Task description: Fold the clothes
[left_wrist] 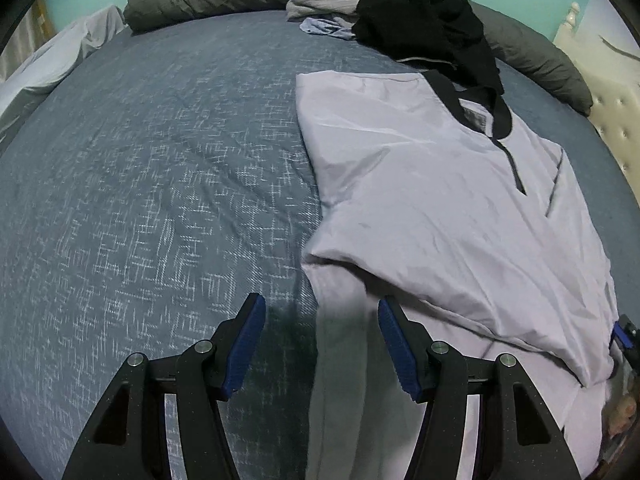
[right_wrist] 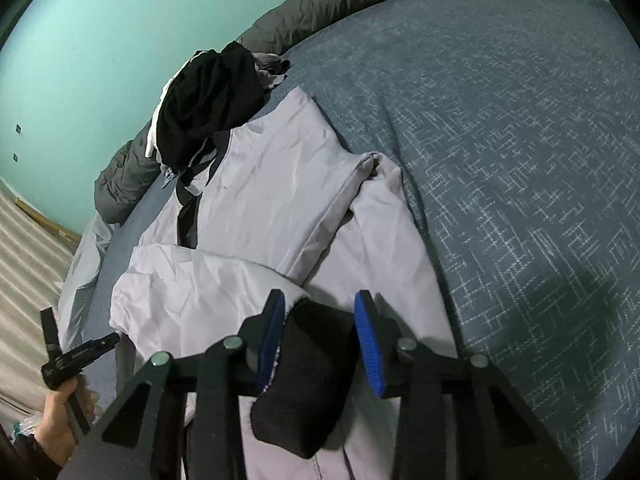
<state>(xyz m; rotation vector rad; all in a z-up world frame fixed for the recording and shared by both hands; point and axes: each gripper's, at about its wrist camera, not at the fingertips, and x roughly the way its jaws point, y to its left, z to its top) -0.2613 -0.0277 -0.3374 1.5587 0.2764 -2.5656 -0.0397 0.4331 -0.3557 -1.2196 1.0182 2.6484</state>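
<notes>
Left wrist view: lavender pullover (left_wrist: 440,208), black collar, spread on blue bedspread (left_wrist: 160,160); left gripper (left_wrist: 322,344) released, jaws straddling a sleeve edge, untouched. Right wrist view alone shows the black cuff (right_wrist: 304,376) between the right gripper (right_wrist: 320,340) pads; contact unclear. Thin, soft, probably slippery; grasp at hem or cuff. Unfolded clothes pile (left_wrist: 400,4) beyond.

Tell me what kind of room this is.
Most likely a bedroom: a bed with a blue cover, a tufted headboard at one end, and a pile of clothes beside the pale jacket laid out for folding.
</notes>
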